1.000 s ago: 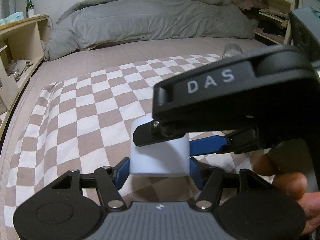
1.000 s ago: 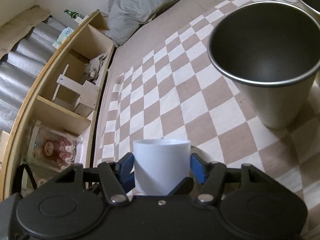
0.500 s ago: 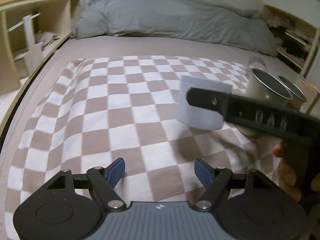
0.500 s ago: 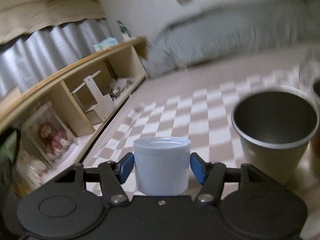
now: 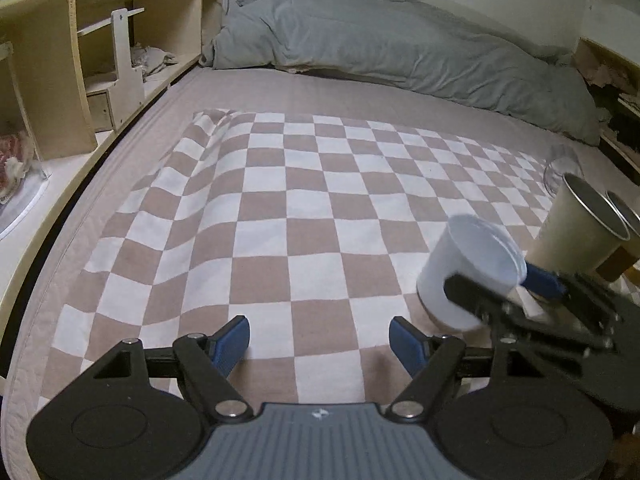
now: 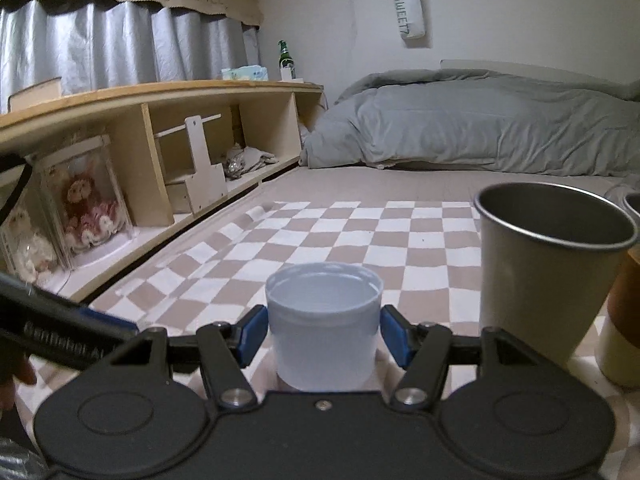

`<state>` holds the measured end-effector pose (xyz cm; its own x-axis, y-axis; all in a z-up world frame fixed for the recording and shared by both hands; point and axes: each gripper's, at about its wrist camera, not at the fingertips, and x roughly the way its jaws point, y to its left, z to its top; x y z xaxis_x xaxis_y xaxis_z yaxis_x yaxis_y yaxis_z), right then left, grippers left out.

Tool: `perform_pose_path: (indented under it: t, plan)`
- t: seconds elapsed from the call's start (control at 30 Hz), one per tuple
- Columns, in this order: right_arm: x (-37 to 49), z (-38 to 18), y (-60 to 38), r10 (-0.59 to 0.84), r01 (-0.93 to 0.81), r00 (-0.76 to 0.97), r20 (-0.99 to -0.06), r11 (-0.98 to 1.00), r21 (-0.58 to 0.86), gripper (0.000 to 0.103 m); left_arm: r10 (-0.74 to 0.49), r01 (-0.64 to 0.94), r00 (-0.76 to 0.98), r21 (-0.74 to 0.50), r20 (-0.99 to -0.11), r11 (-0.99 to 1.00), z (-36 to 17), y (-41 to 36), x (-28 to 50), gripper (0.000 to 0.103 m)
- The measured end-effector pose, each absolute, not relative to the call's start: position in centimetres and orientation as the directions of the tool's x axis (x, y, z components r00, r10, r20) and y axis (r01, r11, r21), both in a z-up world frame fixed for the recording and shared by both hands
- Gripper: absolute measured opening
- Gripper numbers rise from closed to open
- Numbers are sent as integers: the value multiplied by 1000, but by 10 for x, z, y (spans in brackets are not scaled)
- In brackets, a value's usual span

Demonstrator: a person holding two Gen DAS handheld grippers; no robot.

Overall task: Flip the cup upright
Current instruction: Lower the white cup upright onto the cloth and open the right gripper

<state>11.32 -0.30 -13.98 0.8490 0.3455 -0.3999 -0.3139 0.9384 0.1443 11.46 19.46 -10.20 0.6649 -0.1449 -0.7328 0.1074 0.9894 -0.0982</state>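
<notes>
Two blue-padded fingers of the right gripper (image 6: pixel 323 330) are pressed against the sides of the white cup (image 6: pixel 323 322), which is held mouth up beside the metal tumbler (image 6: pixel 550 268). In the left wrist view the same cup (image 5: pixel 468 268) is seen over the right part of the checkered cloth (image 5: pixel 280 216) on the bed, its mouth tipped a little toward the tumbler (image 5: pixel 576 232), so the turn is judged nearly finished but not quite level. Whether the base is touching the cloth cannot be told from either view.

The left gripper (image 5: pixel 320 340) is held near, low over the cloth, with its fingers spread wide and nothing between them; no part in the placing seems to be needed from it.

For the step in hand, the cup should be brought fully vertical before it is lowered, since a soft, wrinkled bed cover gives poor support to a tilted base. A flat patch of cloth should be chosen, clear of the tumbler and of the brown and cream cup (image 6: pixel 622 320) behind it, so that neither is knocked as the fingers are spread. The base should be settled firmly before release, and the fingers opened evenly on both sides, so that the light cup is not dragged over. The gripper should then be drawn straight back.
</notes>
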Motion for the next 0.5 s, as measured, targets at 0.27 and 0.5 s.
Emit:
perform_pose_path:
  t: [0.27, 0.5]
  plan:
    - [98, -146, 8, 295, -304, 877, -379, 952, 38, 62, -140, 91, 678, -107, -722, 990, -101, 196, 116, 78]
    - [99, -146, 8, 235, -260, 892, -386, 966, -12, 63, -137, 82, 690, -111, -711, 990, -99, 195, 116, 77]
